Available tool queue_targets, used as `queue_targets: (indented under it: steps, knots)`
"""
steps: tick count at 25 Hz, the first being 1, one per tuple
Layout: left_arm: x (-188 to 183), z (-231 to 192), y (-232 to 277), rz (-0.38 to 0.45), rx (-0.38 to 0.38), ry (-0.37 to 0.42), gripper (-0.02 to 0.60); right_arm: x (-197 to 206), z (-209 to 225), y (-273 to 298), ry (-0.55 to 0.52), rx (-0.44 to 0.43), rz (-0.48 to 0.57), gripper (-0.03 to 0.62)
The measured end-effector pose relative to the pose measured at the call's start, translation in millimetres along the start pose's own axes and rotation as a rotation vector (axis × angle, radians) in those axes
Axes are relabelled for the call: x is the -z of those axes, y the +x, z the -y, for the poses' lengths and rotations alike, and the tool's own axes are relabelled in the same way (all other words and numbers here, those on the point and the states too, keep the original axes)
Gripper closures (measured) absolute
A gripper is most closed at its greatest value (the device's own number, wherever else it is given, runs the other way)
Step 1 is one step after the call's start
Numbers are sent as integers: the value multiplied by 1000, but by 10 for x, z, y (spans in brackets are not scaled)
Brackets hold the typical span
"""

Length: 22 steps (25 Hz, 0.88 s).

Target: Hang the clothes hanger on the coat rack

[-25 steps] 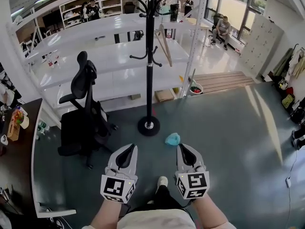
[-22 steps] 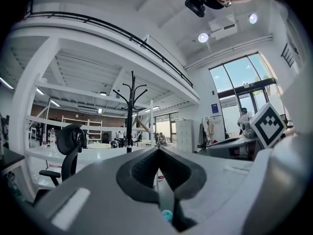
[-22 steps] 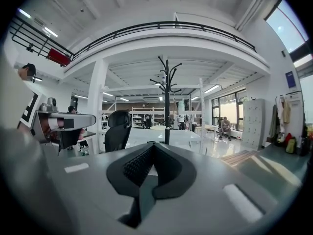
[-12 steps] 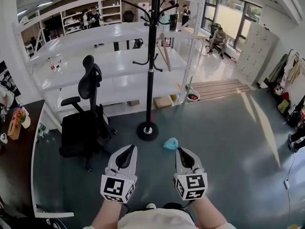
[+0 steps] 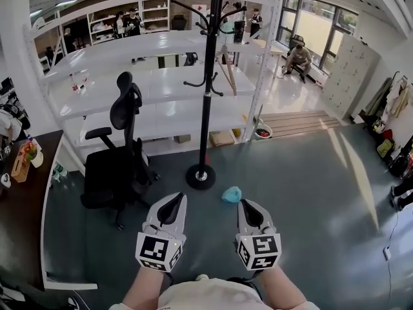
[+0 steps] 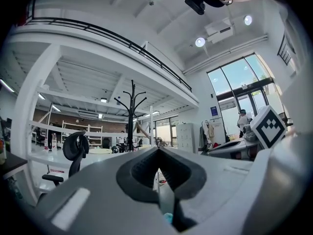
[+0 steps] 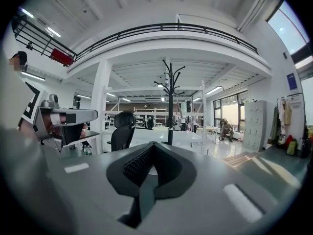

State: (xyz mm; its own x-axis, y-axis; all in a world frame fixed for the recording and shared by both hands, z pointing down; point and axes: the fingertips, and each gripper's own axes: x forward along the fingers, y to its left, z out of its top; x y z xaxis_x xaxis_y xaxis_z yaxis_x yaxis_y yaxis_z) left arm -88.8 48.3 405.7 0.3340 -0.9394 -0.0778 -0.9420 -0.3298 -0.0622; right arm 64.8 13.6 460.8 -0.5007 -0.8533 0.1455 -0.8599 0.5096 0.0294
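Grippers are nearest, side by side at 6 o'clock. The left gripper [image 5: 174, 199] has its jaws pressed together with nothing between them, and the right gripper [image 5: 246, 203] is the same, closed and empty. Just beyond, at 1 o'clock on the grey floor [image 5: 310, 186], lies a small light-blue thing [image 5: 232, 194]; I cannot tell if it is the hanger. The coat rack [image 5: 206, 95] stands upright at 12 o'clock, its round base near that blue thing. An office chair [image 5: 119, 157] is at 10 o'clock, with white shelves [image 5: 161, 86] behind.

Industrial workshop with white shelving [image 5: 168, 86]
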Motion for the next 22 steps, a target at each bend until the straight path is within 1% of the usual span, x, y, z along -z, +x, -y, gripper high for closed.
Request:
queue_targets:
  steps: [9,22]
  knots:
    - [19,75,16,-8,16,9,581,10,61,-32,8,14,0,569]
    - [54,81,-78,-25,6,14,581,40,25,-88,36,19,-12,568]
